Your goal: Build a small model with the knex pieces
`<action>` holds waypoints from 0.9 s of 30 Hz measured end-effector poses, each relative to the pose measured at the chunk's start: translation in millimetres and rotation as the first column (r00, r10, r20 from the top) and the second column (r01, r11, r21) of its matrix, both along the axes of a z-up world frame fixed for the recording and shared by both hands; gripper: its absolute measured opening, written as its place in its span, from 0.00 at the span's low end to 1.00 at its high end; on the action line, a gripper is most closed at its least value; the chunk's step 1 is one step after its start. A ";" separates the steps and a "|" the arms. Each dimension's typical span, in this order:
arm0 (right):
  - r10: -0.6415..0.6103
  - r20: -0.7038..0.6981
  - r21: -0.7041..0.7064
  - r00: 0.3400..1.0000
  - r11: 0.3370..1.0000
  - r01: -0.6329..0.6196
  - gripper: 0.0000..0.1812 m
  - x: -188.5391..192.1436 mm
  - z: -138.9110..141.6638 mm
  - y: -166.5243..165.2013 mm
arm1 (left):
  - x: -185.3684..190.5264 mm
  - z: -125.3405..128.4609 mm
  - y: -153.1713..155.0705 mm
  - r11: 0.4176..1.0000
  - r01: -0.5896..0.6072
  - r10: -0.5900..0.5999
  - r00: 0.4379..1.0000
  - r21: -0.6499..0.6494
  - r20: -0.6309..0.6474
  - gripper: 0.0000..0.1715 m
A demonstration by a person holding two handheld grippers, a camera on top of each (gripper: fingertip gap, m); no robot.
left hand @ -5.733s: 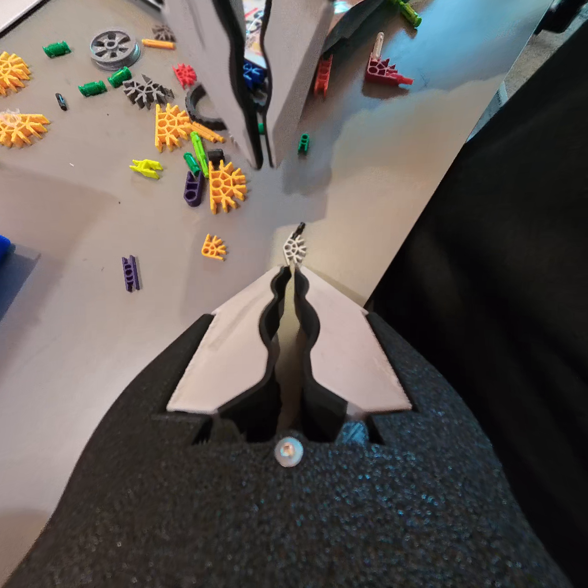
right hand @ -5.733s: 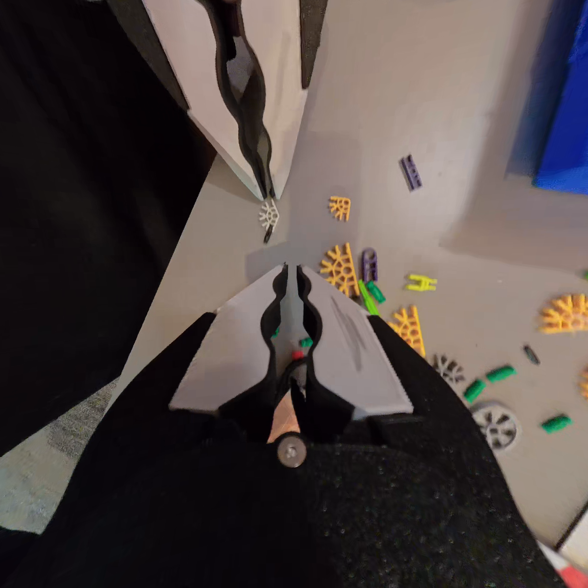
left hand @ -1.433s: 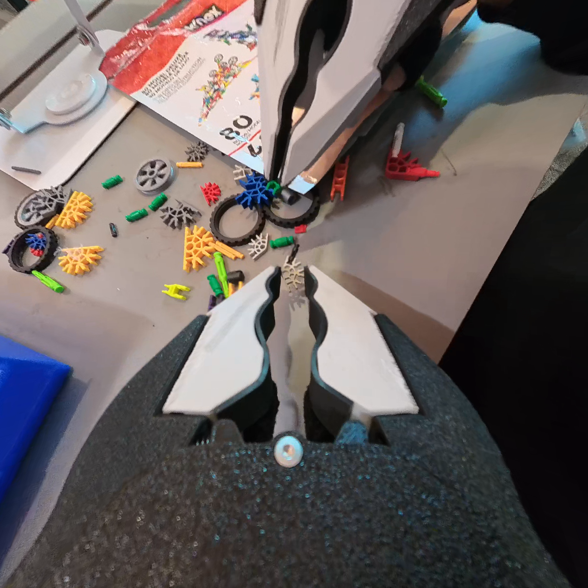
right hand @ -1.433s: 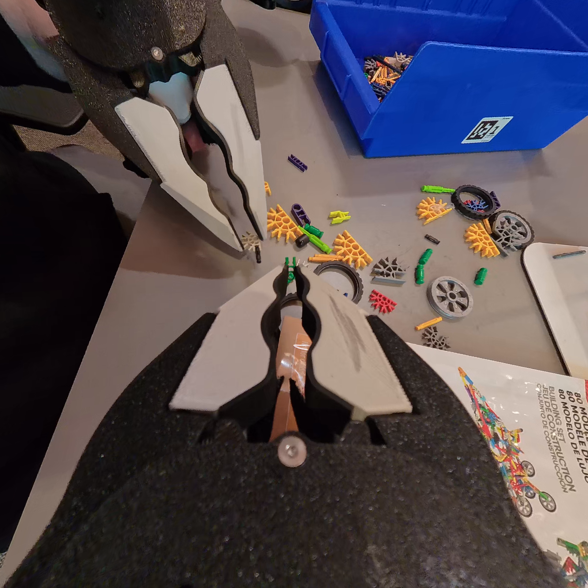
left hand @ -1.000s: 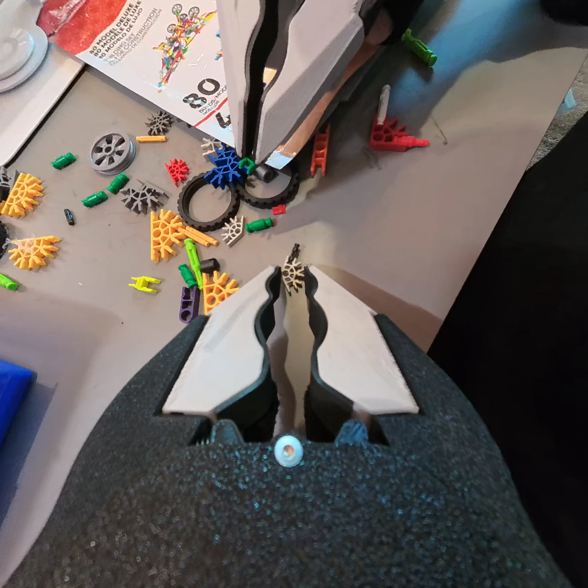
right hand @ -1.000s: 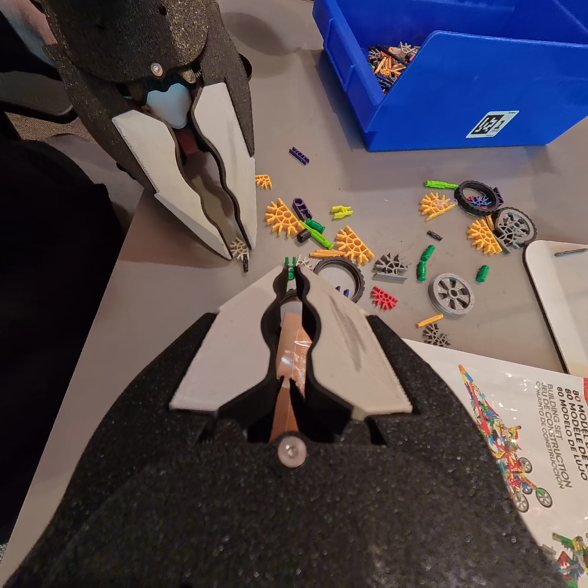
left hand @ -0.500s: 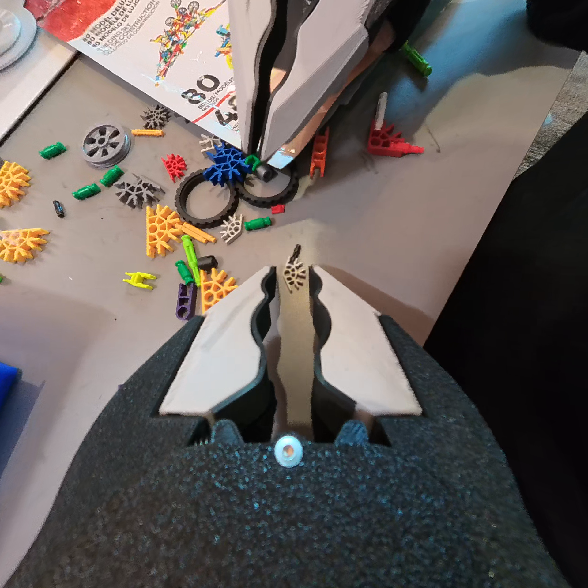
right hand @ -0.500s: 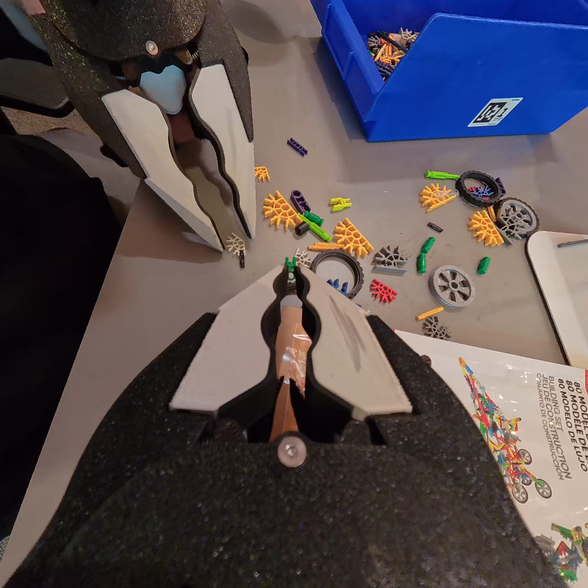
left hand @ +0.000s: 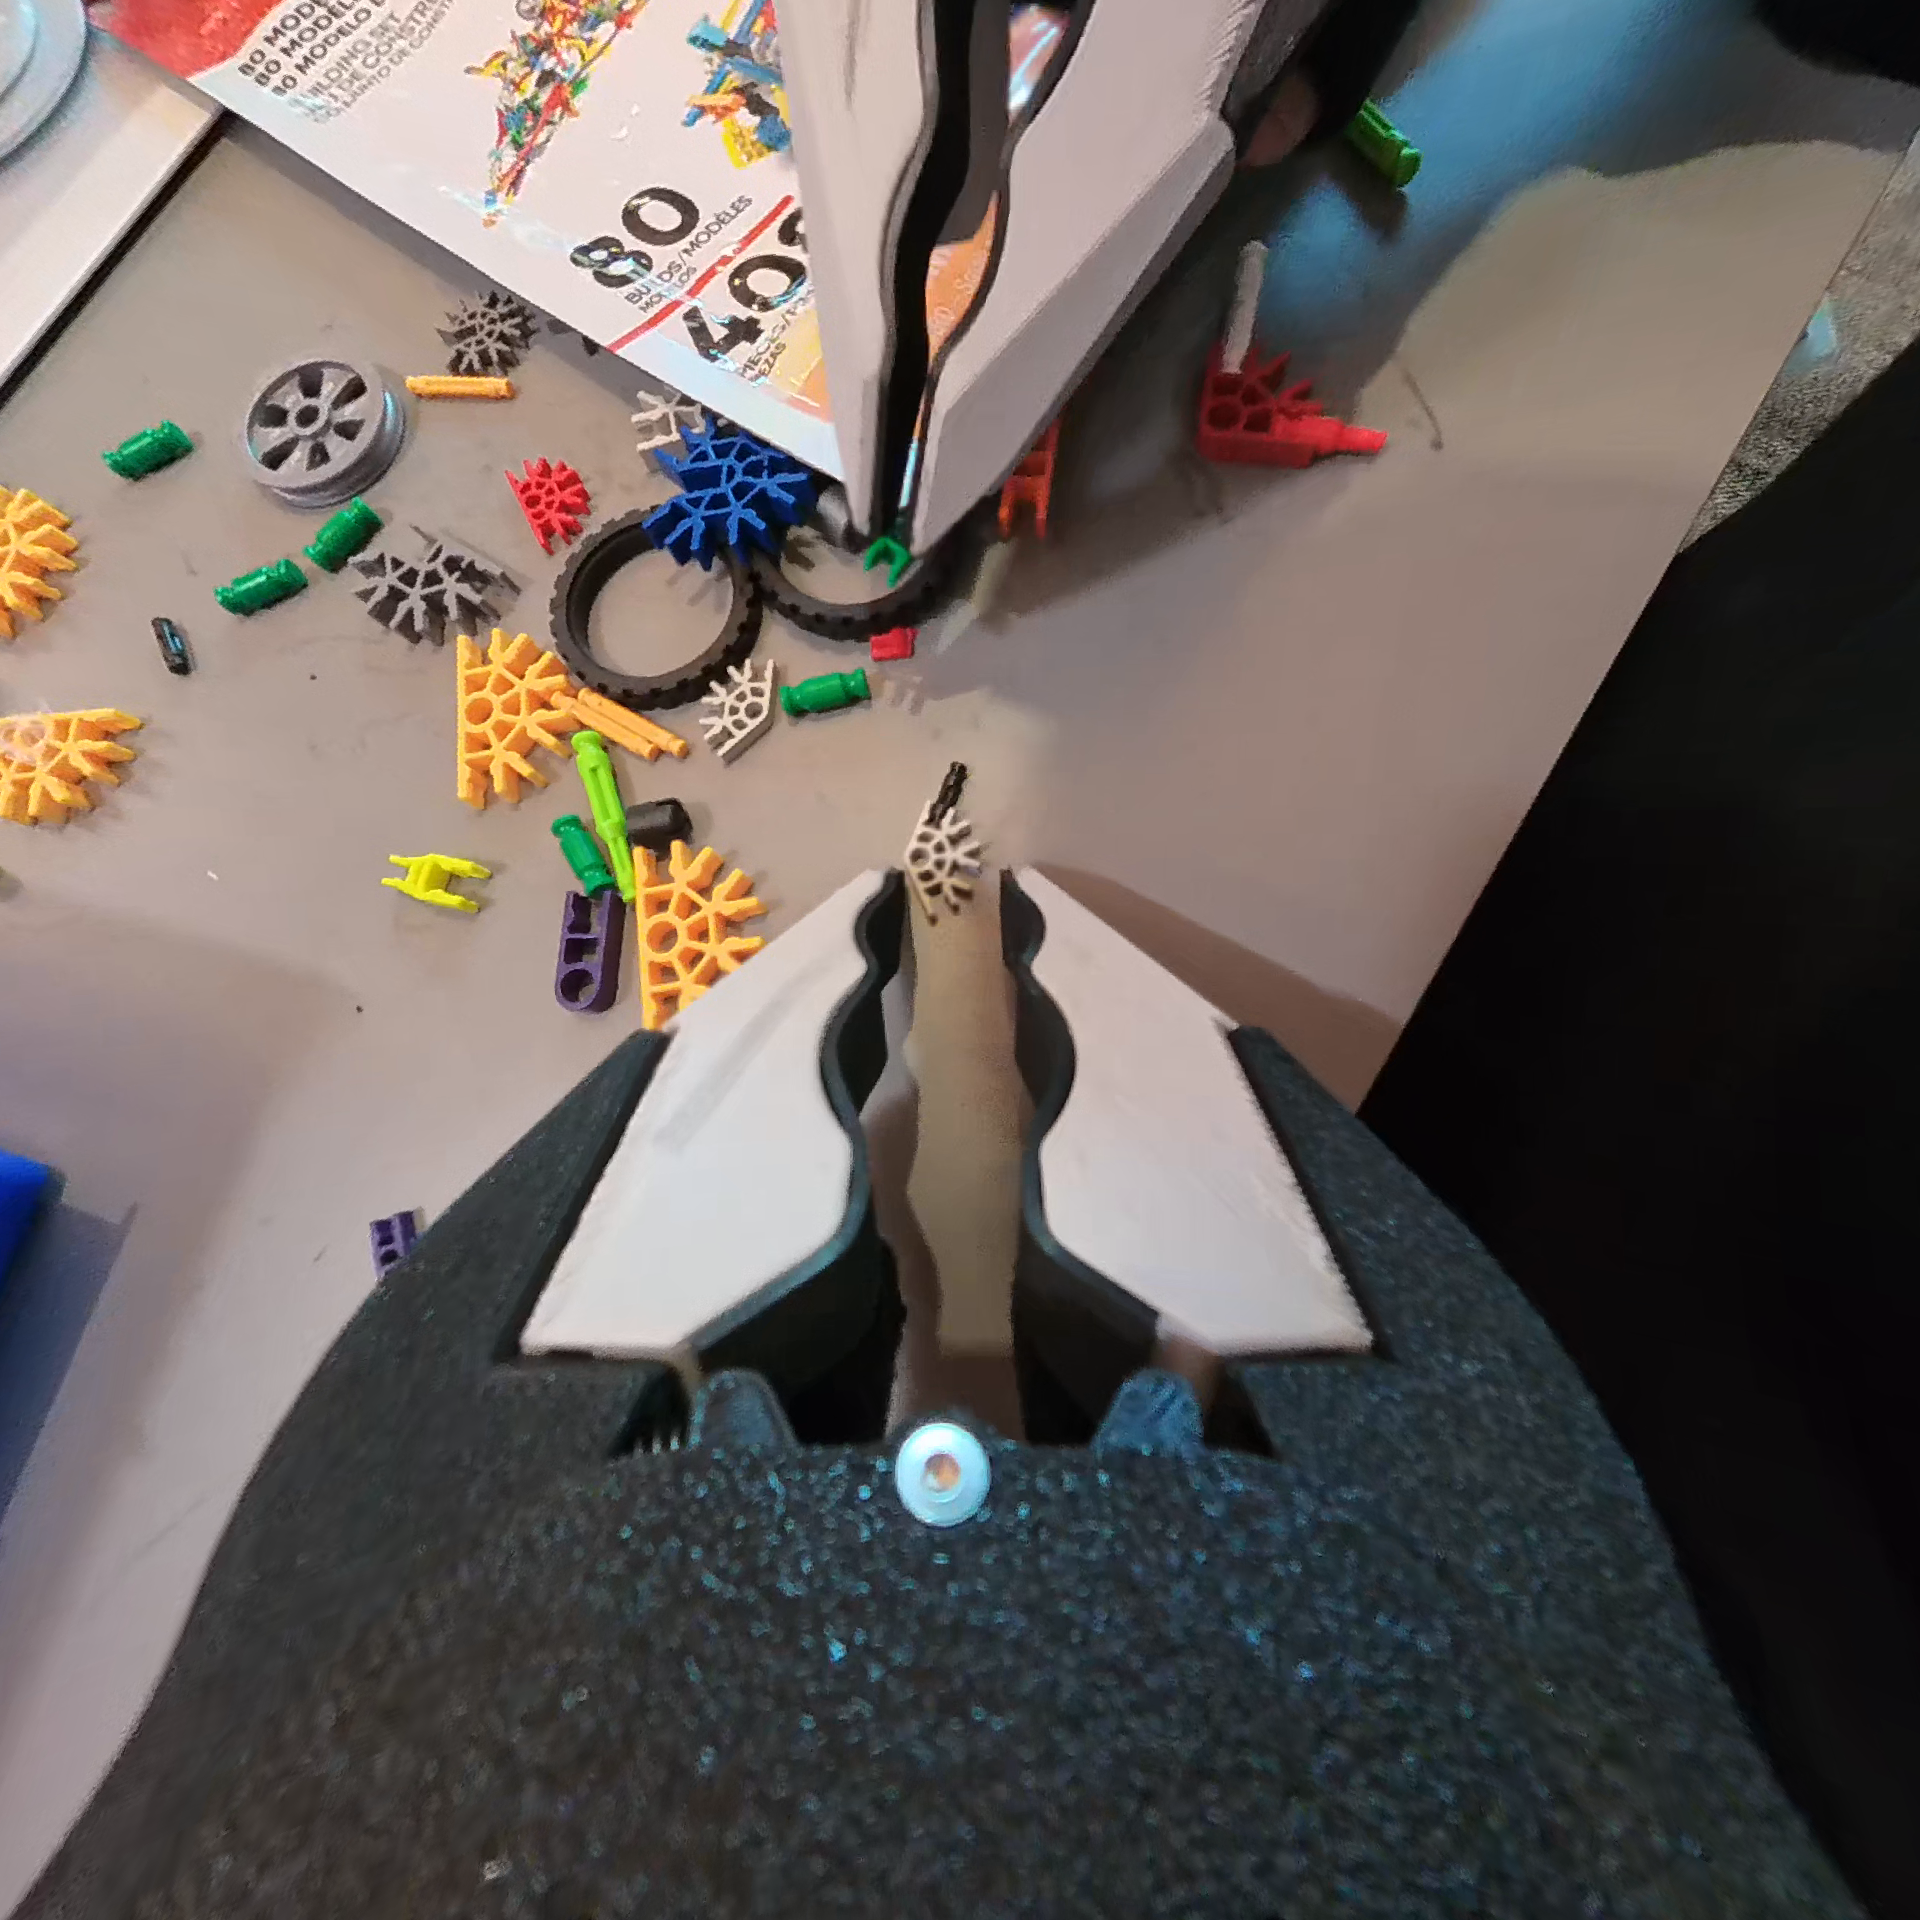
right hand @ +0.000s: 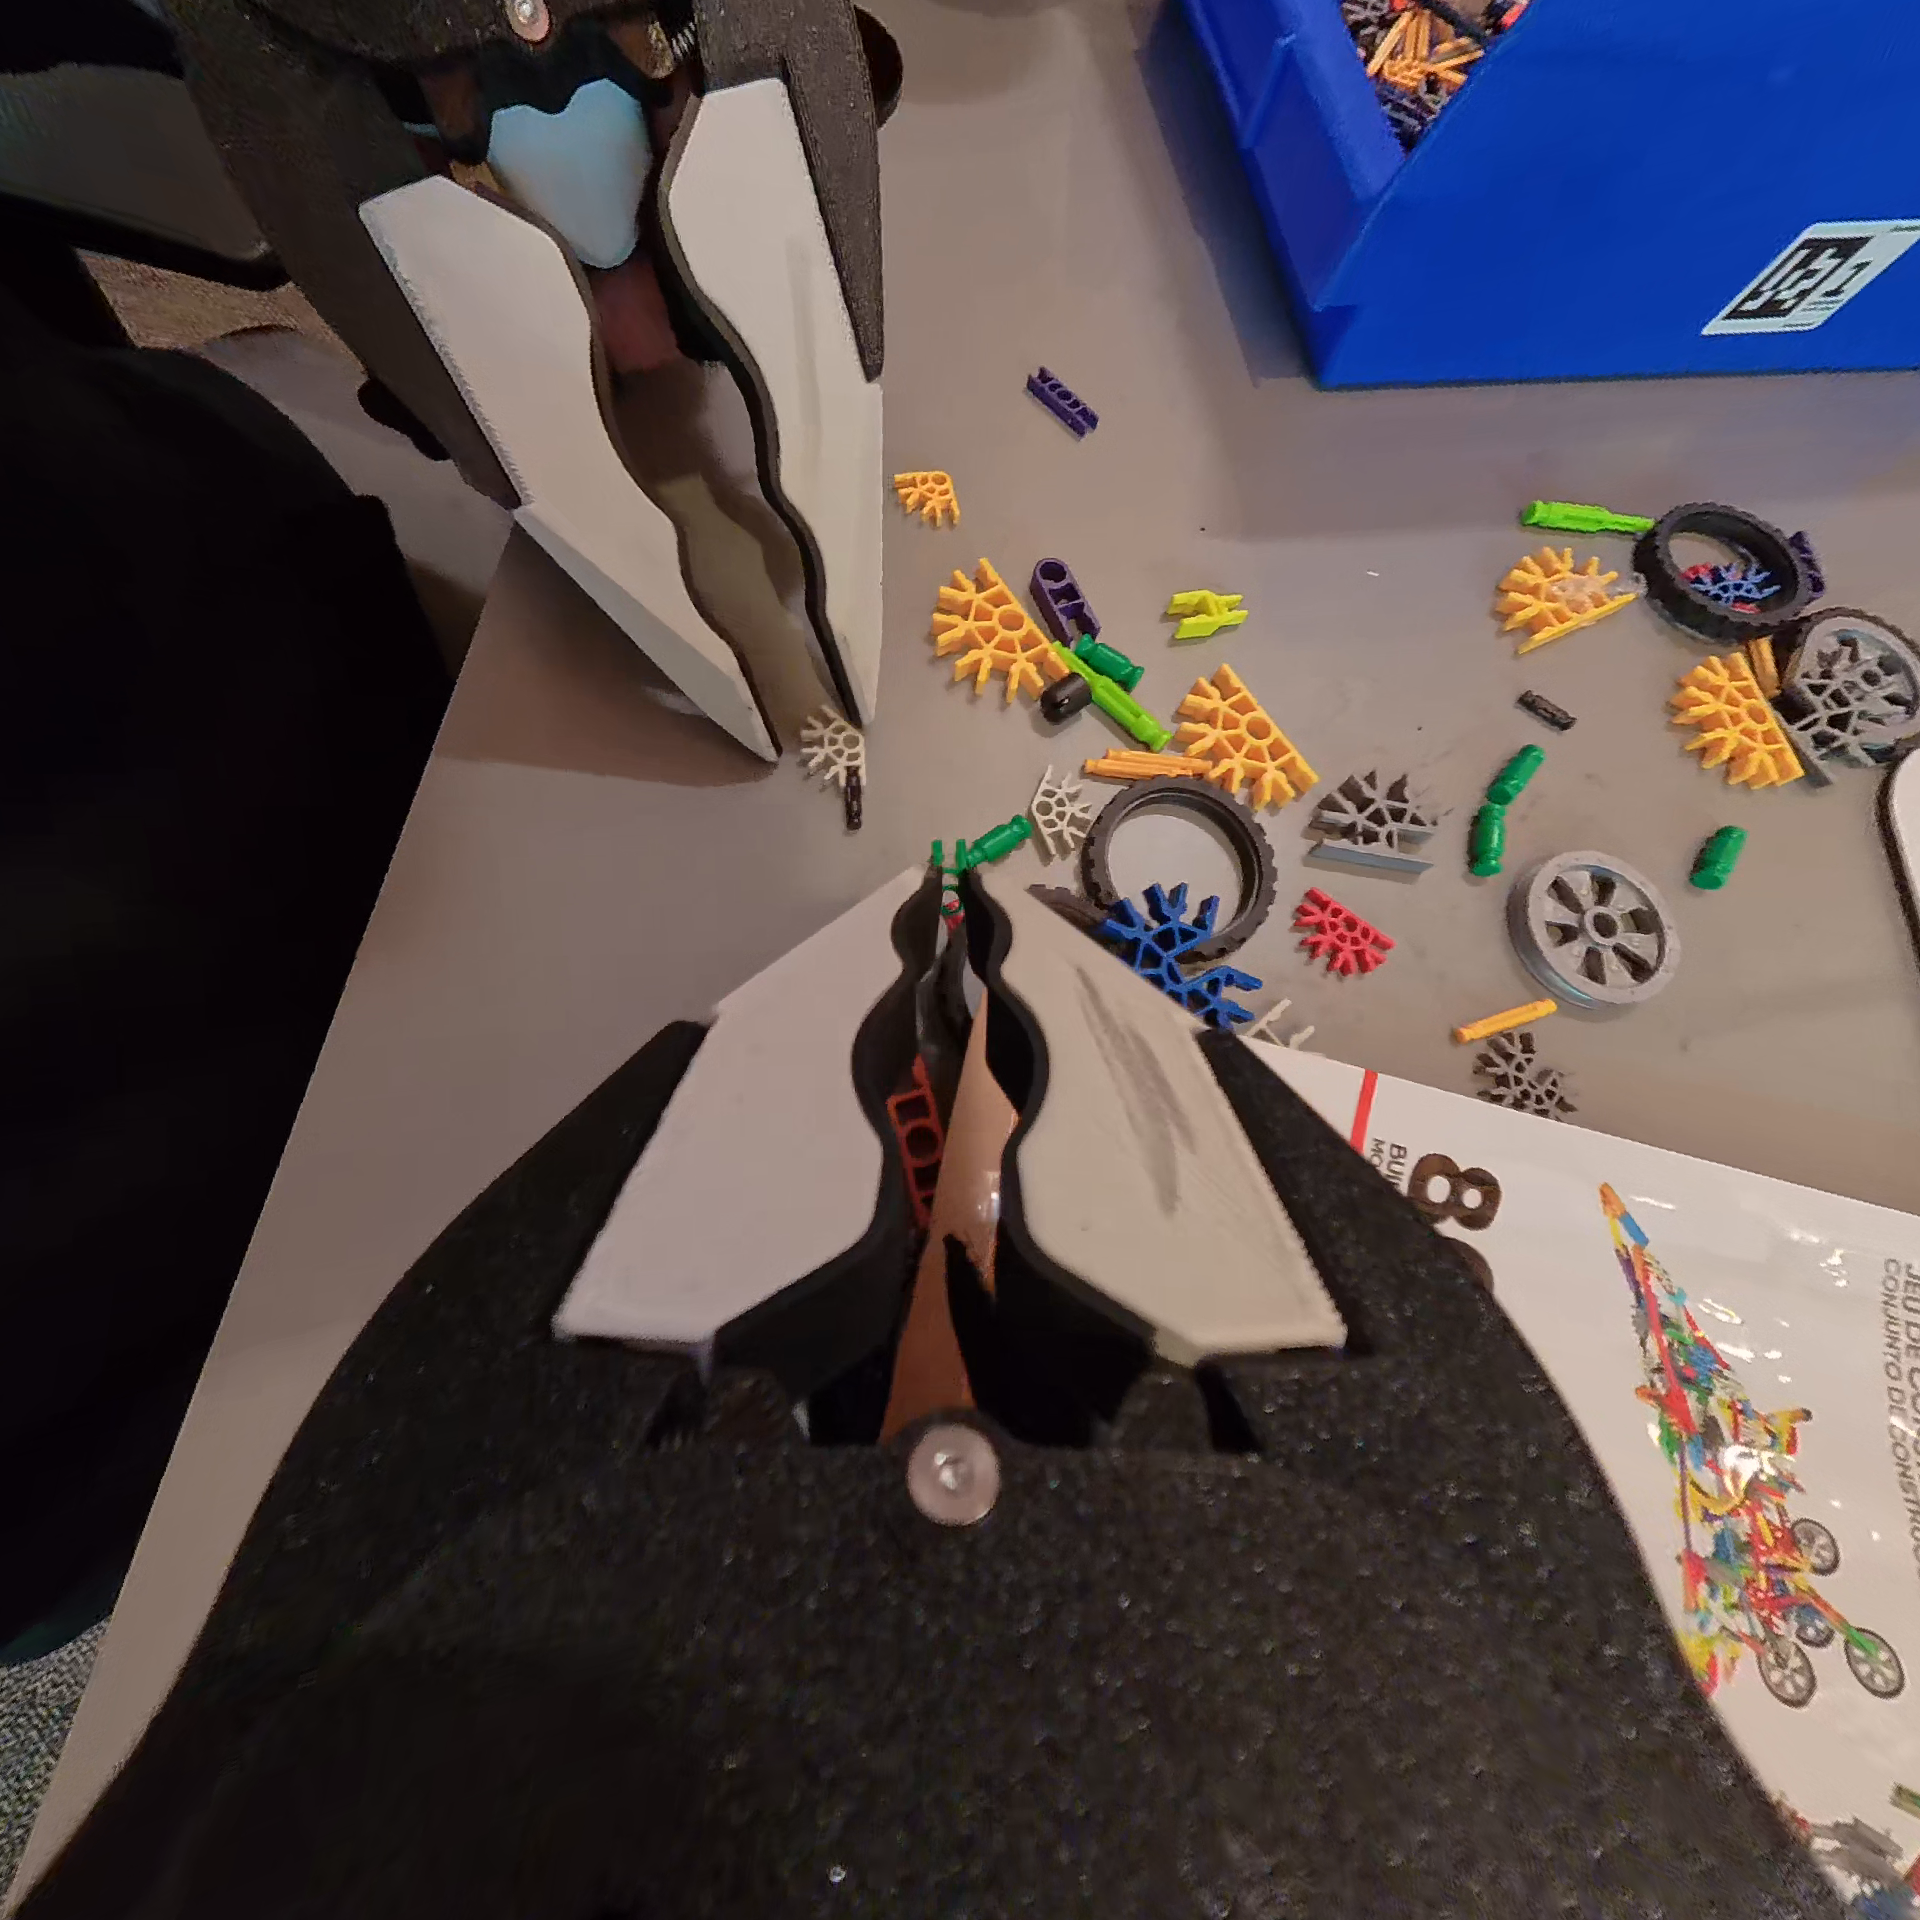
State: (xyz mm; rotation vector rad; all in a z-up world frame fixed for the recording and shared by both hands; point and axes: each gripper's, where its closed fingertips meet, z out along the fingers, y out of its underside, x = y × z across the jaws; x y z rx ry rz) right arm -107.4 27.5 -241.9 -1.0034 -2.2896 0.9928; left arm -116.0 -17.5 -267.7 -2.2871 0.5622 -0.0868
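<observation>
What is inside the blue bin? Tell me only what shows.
The blue bin holds a heap of small orange, purple and dark plastic sticks. Only one corner of the inside shows; the bin's front wall and the picture's edge hide the rest.

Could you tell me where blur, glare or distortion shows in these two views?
Left wrist view: the right tool at the top is motion-blurred, a bright sheen crosses the grey table, and the wide lens bows the table edge. Right wrist view: mostly sharp, with the blue bin stretched at the corner and the plastic-wrapped booklet glinting.
</observation>
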 end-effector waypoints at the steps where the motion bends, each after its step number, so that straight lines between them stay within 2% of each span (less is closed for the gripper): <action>1: 0.003 0.002 0.000 1.000 1.000 -0.003 0.01 0.5 -0.1 -0.6 | 1.3 -0.1 -0.2 1.000 0.004 -0.004 1.000 -0.002 -0.001 0.09; 7: 0.011 -0.011 -0.002 1.000 1.000 -0.011 0.01 0.7 2.9 -2.1 | 3.2 2.1 -1.9 1.000 0.009 -0.009 1.000 0.006 -0.007 0.10; 12: 0.012 -0.035 -0.038 0.999 0.999 -0.013 0.01 -1.2 9.8 -5.9 | 1.4 28.9 9.3 0.990 -0.013 0.012 1.000 0.140 0.009 0.11; 19: 0.016 -0.060 -0.121 0.998 0.992 -0.023 0.01 -1.3 23.0 -11.6 | 9.5 47.8 27.3 0.960 0.031 -0.002 0.995 0.278 -0.102 0.11; 27: 0.000 -0.071 -0.147 0.997 0.989 -0.011 0.01 -1.8 28.8 -9.6 | 14.7 53.4 34.2 0.950 0.058 -0.016 0.990 0.306 -0.138 0.11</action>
